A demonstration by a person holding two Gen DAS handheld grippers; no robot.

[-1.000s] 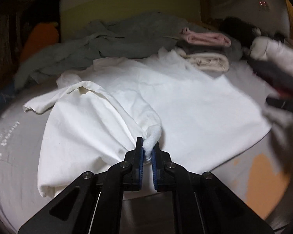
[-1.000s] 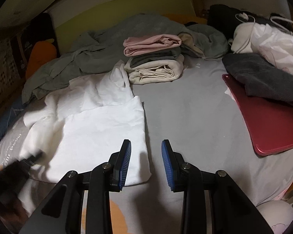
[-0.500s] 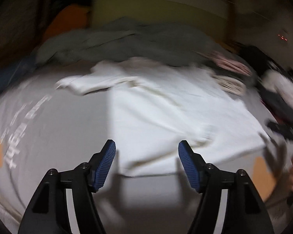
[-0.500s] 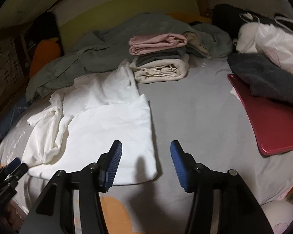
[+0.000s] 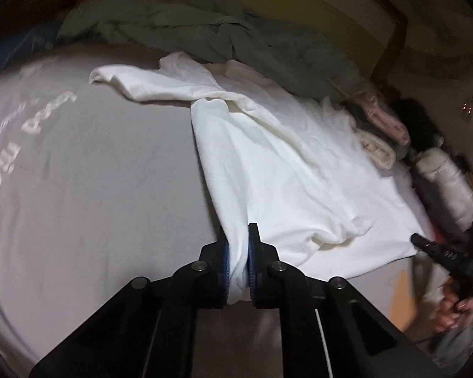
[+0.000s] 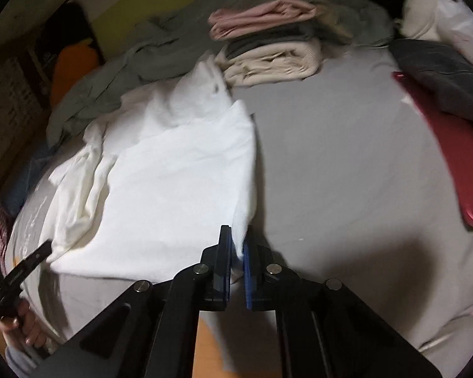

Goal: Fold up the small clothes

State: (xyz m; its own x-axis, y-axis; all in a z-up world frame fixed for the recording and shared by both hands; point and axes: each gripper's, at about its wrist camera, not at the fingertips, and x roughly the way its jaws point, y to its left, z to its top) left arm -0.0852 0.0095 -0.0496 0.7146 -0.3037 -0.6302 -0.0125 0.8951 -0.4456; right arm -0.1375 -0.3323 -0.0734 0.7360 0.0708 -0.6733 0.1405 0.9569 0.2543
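Note:
A white T-shirt [image 5: 293, 170] lies spread on the grey bed sheet, partly folded, with a sleeve stretched out to the far left. My left gripper [image 5: 238, 236] is shut on the shirt's near left hem corner. In the right wrist view the same shirt [image 6: 173, 189] lies left of centre. My right gripper [image 6: 236, 236] is shut on its near right hem corner, and the cloth rises into the jaws. Each gripper shows at the edge of the other's view, held in a hand.
A stack of folded clothes [image 6: 268, 47], pink on grey on cream, sits at the back. A rumpled grey-green blanket [image 5: 205, 31] lies behind the shirt. A red flat case [image 6: 441, 145] under a dark grey towel [image 6: 438, 72] lies at the right. The grey sheet [image 6: 347, 157] shows between them.
Both grippers were open half a second ago. They have moved to the shirt's near hem and closed on its two corners. Earlier the left gripper let go of a bunched fold.

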